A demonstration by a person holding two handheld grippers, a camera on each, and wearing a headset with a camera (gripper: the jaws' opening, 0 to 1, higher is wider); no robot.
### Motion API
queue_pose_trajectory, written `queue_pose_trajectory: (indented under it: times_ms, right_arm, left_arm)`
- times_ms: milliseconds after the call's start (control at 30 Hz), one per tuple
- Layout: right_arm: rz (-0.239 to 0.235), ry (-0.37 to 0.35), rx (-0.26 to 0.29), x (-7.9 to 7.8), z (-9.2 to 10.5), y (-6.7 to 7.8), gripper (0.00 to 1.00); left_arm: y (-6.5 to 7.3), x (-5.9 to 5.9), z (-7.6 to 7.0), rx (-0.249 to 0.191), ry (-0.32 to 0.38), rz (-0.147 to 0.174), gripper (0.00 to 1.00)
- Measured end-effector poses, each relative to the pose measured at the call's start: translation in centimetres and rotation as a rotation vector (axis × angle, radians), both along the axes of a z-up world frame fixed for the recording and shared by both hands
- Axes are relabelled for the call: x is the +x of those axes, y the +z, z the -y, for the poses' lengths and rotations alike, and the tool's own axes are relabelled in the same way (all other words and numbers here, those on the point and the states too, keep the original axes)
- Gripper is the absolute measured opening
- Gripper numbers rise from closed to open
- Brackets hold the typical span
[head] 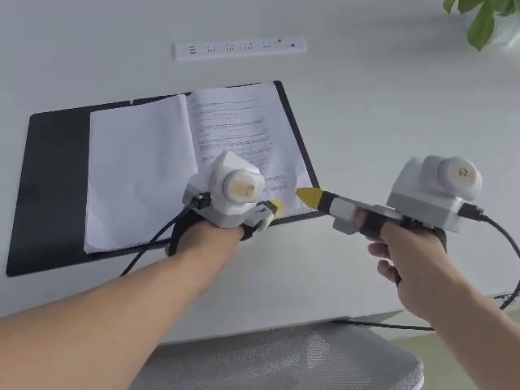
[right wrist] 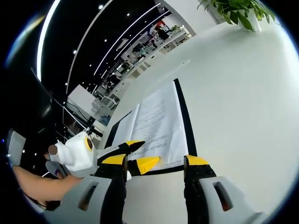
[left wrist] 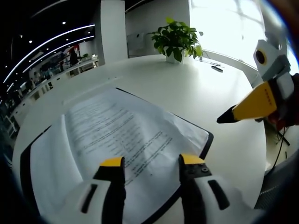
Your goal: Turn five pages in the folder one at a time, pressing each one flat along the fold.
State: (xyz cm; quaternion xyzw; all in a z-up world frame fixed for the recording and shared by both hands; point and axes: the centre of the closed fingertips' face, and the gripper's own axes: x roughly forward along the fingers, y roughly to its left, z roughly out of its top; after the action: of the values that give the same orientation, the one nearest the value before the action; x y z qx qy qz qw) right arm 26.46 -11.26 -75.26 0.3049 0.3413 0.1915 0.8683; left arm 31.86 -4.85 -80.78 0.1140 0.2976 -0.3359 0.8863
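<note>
Black folder (head: 49, 162) lies open near left gripper (left wrist: 152, 161) and right gripper (head: 307, 196) (both jaws apart).

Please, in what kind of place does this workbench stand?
Most likely an open-plan office. The large white table carries a power strip and a potted plant, and beyond it are rows of desks under long ceiling light strips.

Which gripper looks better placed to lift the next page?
Probably left: the left gripper hangs open over the printed page, near its corner, while the right gripper sits beside the folder.
</note>
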Motion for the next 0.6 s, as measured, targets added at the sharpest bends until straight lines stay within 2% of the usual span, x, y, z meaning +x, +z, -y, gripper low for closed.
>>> queue_pose_trajectory:
  times_ms: [200,233,267,300,333,400,600]
  right_arm:
    - [0.005,0.007,0.001,0.25,-0.11,0.04,0.47]
    - [0.006,0.009,0.002,0.27,-0.13,0.04,0.47]
    - [0.006,0.009,0.002,0.31,-0.11,0.01,0.47]
    - [0.005,0.008,0.003,0.32,-0.1,0.01,0.47]
    - [0.005,0.008,0.004,0.33,-0.11,0.02,0.47]
    - [0.009,0.008,0.004,0.37,-0.09,0.08,0.48]
    - [0.011,0.005,0.005,0.59,0.09,-0.09,0.46]
  left_arm:
    - [0.03,-0.07,0.0,-0.02,0.01,0.012,0.41]
    - [0.03,0.04,-0.14,-0.022,0.021,0.013,0.36]
    - [0.07,0.24,-0.61,-0.017,0.044,0.014,0.25]
    - [0.14,0.51,-0.74,-0.019,0.049,0.023,0.2]
    - [0.01,0.42,-0.78,-0.017,0.045,0.018,0.19]
    - [0.05,0.56,-0.84,-0.002,0.029,0.029,0.16]
    - [0.02,0.74,-0.96,0.002,0.034,0.027,0.14]
